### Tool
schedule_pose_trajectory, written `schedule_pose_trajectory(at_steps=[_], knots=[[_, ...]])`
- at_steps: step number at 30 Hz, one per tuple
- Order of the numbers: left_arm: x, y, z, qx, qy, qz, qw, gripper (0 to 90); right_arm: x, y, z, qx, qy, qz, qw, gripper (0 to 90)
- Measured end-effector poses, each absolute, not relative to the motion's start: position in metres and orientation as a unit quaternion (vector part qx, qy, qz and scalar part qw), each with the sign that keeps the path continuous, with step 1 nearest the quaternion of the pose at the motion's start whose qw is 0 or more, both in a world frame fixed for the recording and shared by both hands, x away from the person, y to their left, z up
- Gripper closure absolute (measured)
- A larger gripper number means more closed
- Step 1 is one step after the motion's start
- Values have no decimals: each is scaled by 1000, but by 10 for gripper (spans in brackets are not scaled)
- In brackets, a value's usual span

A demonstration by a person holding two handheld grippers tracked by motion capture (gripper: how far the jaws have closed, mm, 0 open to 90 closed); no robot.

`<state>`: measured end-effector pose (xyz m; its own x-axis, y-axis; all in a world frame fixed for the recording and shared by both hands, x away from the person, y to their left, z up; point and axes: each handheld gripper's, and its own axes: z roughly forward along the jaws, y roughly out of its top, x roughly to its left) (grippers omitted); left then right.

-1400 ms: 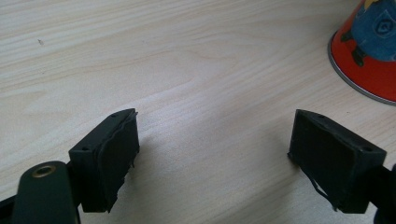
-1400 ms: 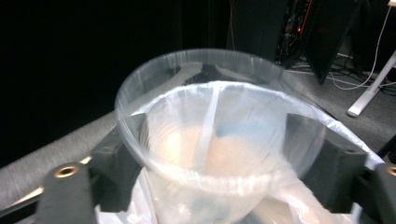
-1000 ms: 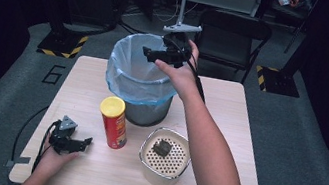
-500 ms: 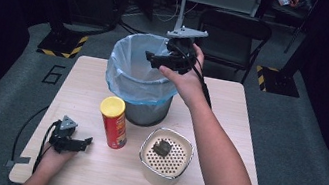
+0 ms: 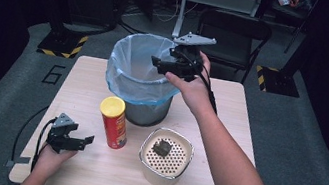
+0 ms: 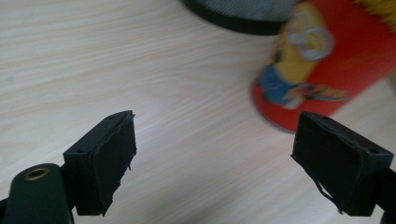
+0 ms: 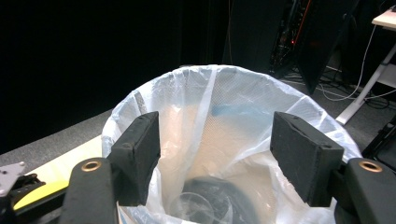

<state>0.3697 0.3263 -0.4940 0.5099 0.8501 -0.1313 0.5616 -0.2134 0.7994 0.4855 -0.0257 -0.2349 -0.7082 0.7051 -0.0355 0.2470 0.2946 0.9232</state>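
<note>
Left hand-held gripper (image 5: 86, 139) sits nearest, low over the worktop (image 5: 87, 85) at the front left, jaws apart, nothing between them, aimed at the red crisp can (image 5: 114, 122). Can stands upright just beside it, yellow lid on, not touched yet. Next along the front, to the right: a cream perforated container (image 5: 164, 157) with one small dark scrap (image 5: 162, 148) lying on its holed top. Behind the can, the trash bin (image 5: 141, 76) with a pale blue liner, near the worktop's middle. Farthest off, the right hand-held gripper (image 5: 157, 63) hangs over the bin's far right rim, jaws apart with nothing between them; they have just been closing.

Progress, as a judgement: looks like a clear-the-worktop-into-the-bin job, with the right hand over the bin and carrying nothing. Left to do: the can, and probably the scrap on the container. Left gripper seems lined up for the can next; no grasp yet.

View differences: left gripper view shows the can (image 6: 327, 60) close up with a yellow cartoon figure printed on it, blurred, and the bin's dark base just behind it, plus bare wood grain between the pads (image 6: 114, 163). Right gripper view looks straight down the liner (image 7: 224, 121): something clear and rounded, maybe a cup (image 7: 191, 207), and a dark shape at the bottom, hard to name. High view gives the layout and both forearms; the bin's contents can't be made out from there.
</note>
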Motion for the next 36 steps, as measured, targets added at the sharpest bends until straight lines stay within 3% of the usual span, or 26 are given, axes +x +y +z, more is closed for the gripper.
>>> schedule_pose_trajectory(at_steps=[8,17,36], knots=[[369,293,-486,787,414,153,431,127,490,-37,-235,312,777,497,229,323],[379,278,-477,773,425,125,455,118,476,-53,-234,303,778,498,235,317],[395,250,-489,772,418,164,450,150,438,-131,-272,348,765,484,243,304]])
